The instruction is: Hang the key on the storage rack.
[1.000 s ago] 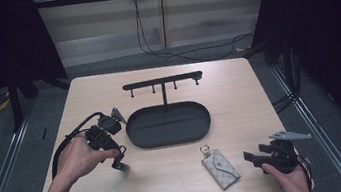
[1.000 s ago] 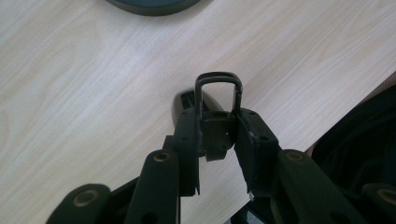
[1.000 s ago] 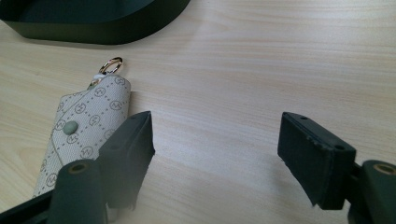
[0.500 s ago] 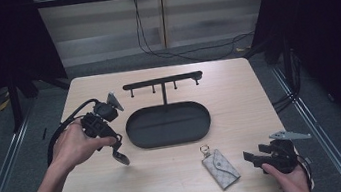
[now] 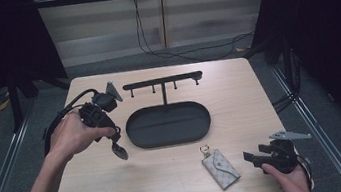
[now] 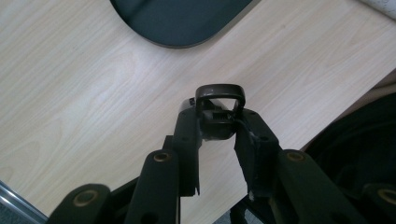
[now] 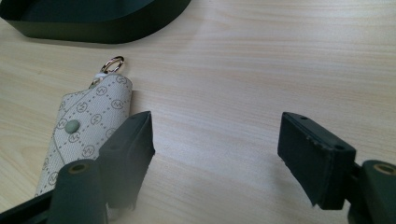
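thing: small dark key fob point(image 6: 218, 112) was clamped in the left gripper point(image 5: 117, 146) jaws, above the tabletop point(image 5: 170, 177) | right gripper point(image 7: 217, 149) jaws were apart | risk: thin grip, fob could be dropped beside the black tray point(image 5: 169, 137)

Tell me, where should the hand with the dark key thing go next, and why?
Probably up and over toward the hook rack. The left gripper is shut on a dark key fob with a loop on top, held above the table beside the black tray. The loop looks made for hanging on a hook.
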Available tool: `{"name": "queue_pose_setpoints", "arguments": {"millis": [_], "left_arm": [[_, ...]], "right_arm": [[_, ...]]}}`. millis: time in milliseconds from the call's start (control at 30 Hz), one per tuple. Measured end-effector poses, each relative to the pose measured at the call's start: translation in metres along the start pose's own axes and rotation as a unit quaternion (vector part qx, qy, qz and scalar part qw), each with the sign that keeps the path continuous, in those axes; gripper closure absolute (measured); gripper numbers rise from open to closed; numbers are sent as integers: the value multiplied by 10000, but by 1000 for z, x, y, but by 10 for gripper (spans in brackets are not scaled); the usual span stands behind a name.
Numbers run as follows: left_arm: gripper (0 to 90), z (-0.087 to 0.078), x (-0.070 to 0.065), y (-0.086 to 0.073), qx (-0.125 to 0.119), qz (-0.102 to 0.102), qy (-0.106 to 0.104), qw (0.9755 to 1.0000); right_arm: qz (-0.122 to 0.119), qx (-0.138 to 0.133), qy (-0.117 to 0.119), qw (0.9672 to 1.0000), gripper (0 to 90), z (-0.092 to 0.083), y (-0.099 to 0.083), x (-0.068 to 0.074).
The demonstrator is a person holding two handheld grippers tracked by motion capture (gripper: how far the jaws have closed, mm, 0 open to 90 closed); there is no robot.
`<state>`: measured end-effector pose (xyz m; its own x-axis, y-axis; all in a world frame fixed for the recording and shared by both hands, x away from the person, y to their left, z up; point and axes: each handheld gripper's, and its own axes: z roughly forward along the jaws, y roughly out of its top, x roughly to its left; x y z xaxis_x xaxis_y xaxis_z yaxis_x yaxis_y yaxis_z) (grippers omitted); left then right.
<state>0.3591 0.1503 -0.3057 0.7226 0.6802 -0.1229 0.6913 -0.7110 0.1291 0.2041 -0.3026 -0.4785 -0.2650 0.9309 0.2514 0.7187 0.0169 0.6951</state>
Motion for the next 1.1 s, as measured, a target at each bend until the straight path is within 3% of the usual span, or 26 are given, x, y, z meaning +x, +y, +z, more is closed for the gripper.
{"name": "queue_pose_setpoints", "arguments": {"millis": [267, 367, 667, 1100], "left_arm": [[707, -9, 0, 14, 36, -16, 47, 10000], [708, -12, 2, 20, 53, -145, 129, 9998], [708, -18, 4, 38, -7, -196, 55, 9998], [708, -21, 9, 64, -81, -333, 149, 9993]], "right_arm": [[0, -9, 4, 10000, 267, 0, 0, 0], [3, -13, 1, 10000, 267, 0, 0, -1], [7, -22, -4, 10000, 266, 0, 0, -1], [0, -22, 3, 10000, 266, -1, 0, -1]]}}
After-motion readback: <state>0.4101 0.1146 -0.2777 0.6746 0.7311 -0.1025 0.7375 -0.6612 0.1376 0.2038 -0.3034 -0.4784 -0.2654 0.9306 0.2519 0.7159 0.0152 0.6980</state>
